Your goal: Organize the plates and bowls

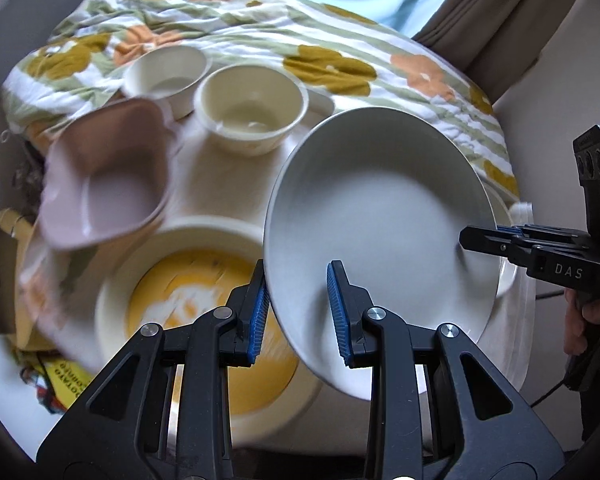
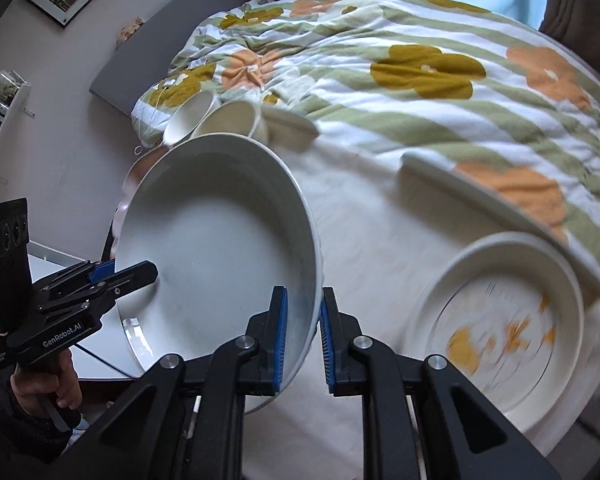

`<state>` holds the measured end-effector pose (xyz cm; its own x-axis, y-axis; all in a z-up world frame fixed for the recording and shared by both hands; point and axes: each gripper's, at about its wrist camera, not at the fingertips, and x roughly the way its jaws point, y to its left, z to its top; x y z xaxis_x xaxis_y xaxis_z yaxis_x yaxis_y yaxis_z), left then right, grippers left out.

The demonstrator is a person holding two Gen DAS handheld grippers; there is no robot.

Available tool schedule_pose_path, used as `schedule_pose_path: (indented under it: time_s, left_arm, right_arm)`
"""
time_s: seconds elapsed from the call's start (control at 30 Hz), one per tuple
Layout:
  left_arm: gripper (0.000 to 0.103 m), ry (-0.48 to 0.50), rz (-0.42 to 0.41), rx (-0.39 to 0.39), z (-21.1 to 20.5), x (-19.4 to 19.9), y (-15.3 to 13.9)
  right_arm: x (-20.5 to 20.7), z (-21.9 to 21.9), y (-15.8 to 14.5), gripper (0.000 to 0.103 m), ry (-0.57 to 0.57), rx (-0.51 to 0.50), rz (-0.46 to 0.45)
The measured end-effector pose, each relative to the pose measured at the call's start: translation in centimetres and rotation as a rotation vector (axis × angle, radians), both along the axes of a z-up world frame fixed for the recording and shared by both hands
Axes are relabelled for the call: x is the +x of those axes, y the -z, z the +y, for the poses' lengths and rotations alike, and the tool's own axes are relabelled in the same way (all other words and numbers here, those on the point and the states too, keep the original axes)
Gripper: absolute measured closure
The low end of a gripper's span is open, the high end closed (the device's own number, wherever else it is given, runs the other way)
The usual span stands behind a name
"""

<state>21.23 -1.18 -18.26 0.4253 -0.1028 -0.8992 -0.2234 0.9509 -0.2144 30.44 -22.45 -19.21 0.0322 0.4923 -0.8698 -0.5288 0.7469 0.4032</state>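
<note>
Two grippers held one grey-white plate between them, lifted and tilted. The left gripper straddled the plate's near rim, its blue pads on either side; whether they were pressing the rim could not be told. The right gripper clamped the opposite rim. Just left of the left gripper lay a cream plate with a yellow centre. Ahead of it stood a pink square bowl and two cream bowls, beside a flowered quilt.
</note>
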Motion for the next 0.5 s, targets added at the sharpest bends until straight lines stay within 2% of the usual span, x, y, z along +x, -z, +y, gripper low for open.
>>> schedule_pose_path:
  time_s: [0.23, 0.5]
  left_arm:
    - [0.077, -0.02, 0.015, -0.011, 3.6, -5.8, -0.2]
    - [0.077, 0.067, 0.045, -0.031, 6.9, -7.1, 2.1]
  right_arm:
    - [-5.8, 2.2, 0.0, 0.089, 0.022, 0.023, 0.042]
    - [-10.5, 4.8, 1.9, 0.089, 0.126, -0.008, 0.063]
